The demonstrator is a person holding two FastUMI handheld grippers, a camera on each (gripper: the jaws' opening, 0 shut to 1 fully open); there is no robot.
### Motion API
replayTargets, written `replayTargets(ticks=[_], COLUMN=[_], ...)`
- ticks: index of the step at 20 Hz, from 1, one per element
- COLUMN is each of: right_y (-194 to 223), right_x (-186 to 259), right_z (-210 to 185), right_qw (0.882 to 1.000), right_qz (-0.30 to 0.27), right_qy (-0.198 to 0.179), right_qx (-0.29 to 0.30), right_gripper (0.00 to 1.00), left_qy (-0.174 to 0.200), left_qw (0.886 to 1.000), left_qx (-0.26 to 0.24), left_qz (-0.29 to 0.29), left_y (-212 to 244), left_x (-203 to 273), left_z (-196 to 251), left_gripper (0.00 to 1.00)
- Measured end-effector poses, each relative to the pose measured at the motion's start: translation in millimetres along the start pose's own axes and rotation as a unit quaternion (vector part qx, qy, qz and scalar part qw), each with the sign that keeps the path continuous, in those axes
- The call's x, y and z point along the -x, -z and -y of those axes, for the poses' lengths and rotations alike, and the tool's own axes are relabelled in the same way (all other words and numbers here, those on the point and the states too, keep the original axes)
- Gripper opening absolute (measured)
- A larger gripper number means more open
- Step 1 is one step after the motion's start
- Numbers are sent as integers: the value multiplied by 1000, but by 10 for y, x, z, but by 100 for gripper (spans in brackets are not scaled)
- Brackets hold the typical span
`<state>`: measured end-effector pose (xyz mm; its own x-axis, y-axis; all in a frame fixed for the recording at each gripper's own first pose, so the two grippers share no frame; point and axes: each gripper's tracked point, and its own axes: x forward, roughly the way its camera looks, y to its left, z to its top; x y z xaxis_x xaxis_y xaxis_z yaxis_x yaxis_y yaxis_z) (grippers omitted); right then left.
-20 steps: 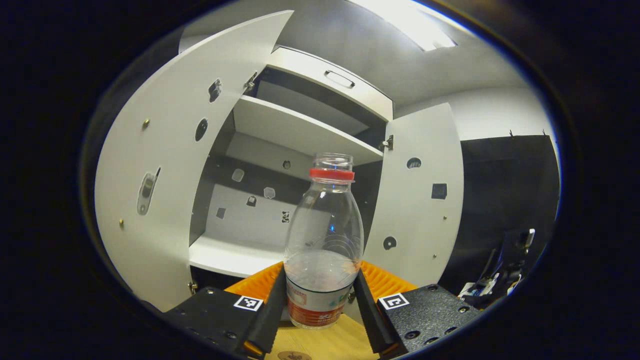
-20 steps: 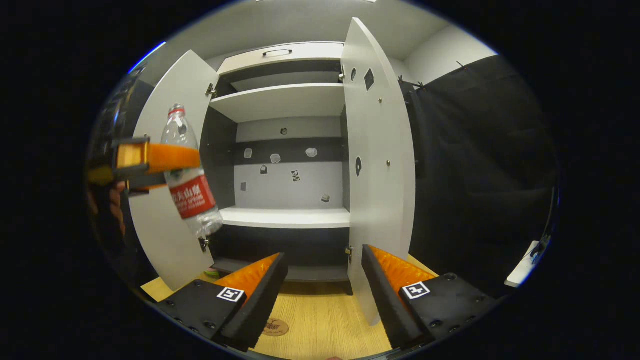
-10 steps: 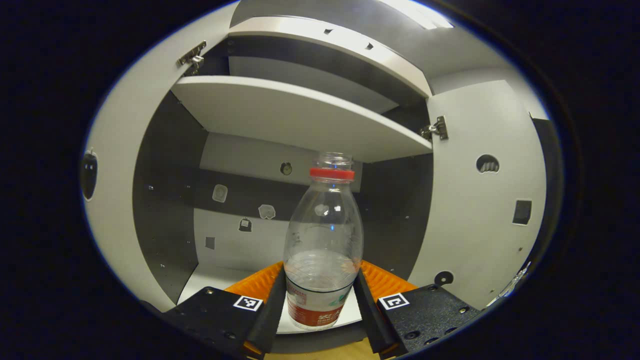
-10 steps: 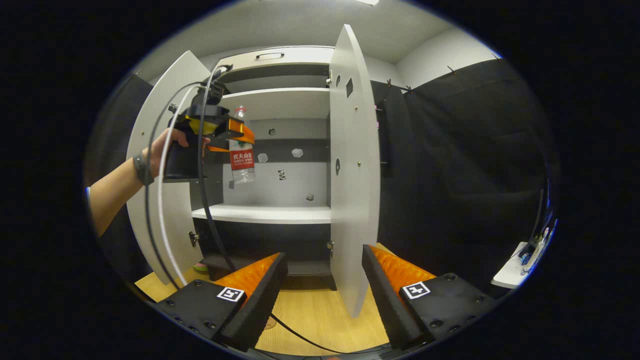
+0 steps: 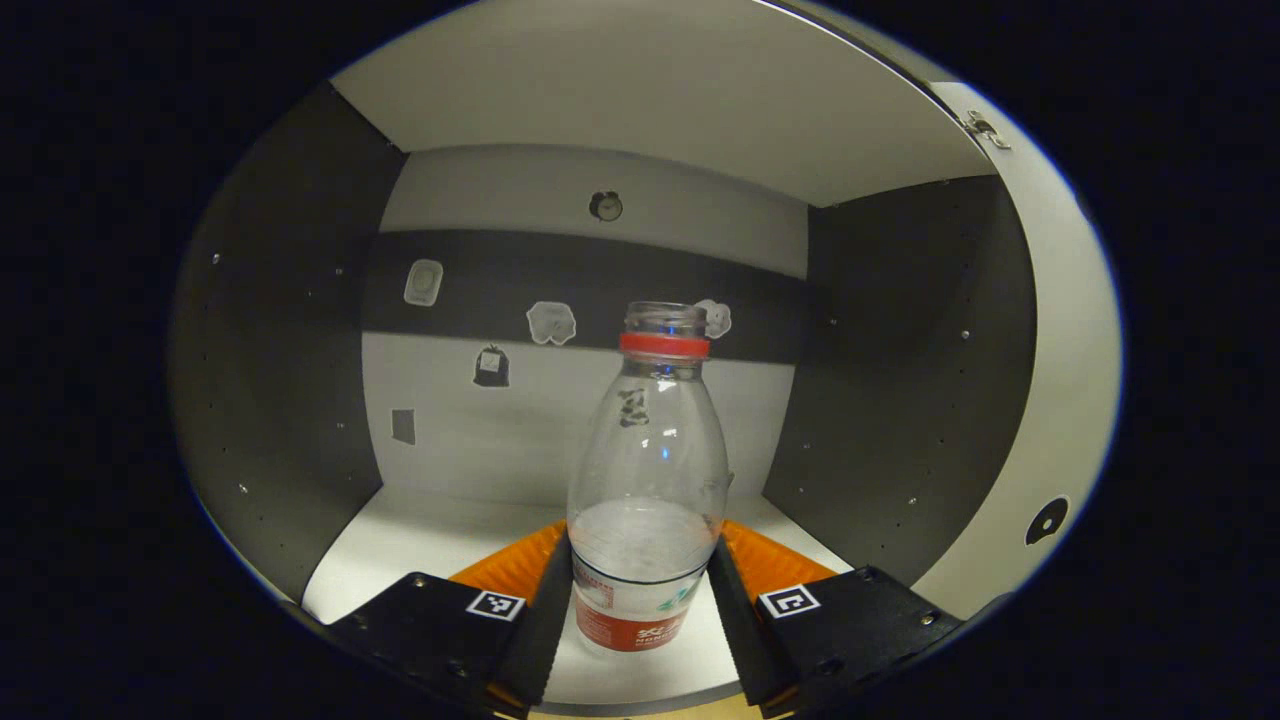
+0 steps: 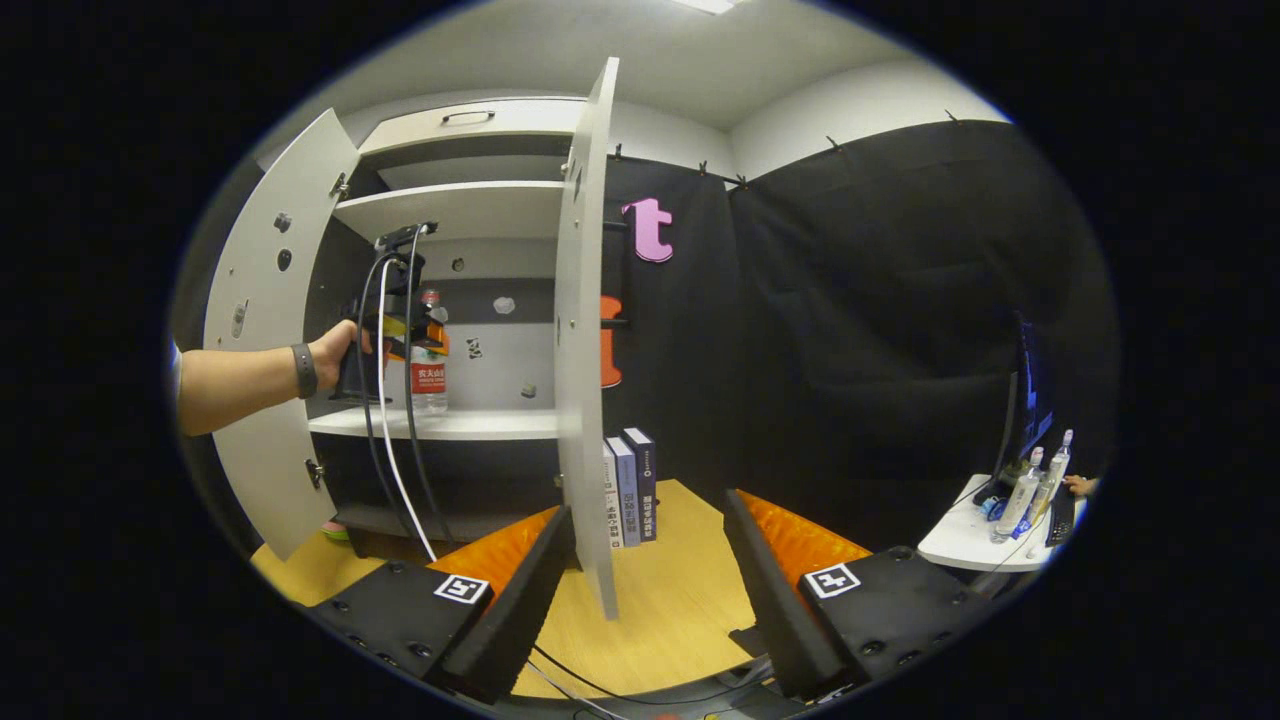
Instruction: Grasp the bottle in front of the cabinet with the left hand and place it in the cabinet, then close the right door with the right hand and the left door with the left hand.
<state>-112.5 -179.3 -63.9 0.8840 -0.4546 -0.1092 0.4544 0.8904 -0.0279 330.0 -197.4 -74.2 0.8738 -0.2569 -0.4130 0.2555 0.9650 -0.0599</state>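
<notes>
The white two-door cabinet [image 6: 460, 210] stands open; its right door [image 6: 580, 330] is seen edge-on in the right gripper view. Three upright books [image 6: 628, 485] stand on the wood floor beside it. The left gripper [image 5: 640, 590] clamps the clear plastic bottle with red neck ring and red label [image 5: 647, 490], upright over the white lower shelf [image 5: 420, 540]; label print is illegible. The right gripper [image 6: 648, 570] is spread wide, holding nothing.
</notes>
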Motion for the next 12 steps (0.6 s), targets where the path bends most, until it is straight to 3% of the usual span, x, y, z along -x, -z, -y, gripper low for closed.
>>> replayTargets(ticks=[1, 2, 6, 8, 10, 12], right_y=[20, 26, -23, -21, -12, 29], right_x=[6, 8, 20, 10, 1, 3], right_z=[53, 89, 113, 124, 135, 155], right_qw=[1000, 1000, 1000, 1000, 1000, 1000], right_qz=[-2, -3, 1, 3, 3, -1], right_qy=[8, 14, 23, 26, 27, 30], right_qx=[-1, -2, -8, -8, -6, -7], right_gripper=[94, 98, 98, 98, 98, 98], left_qy=[-4, -6, -10, -27, -28, -18], left_qw=[1000, 1000, 1000, 1000, 999, 999], left_qx=[-1, -5, -10, -4, 18, 45], left_qz=[-1, 0, 4, -7, -5, 11], left_y=[6, 5, 25, 69, 118, 120], left_x=[3, -6, -6, -11, -38, 4], left_z=[-5, -10, -57, -117, -146, -130], left_gripper=[71, 71, 76, 80, 96, 95])
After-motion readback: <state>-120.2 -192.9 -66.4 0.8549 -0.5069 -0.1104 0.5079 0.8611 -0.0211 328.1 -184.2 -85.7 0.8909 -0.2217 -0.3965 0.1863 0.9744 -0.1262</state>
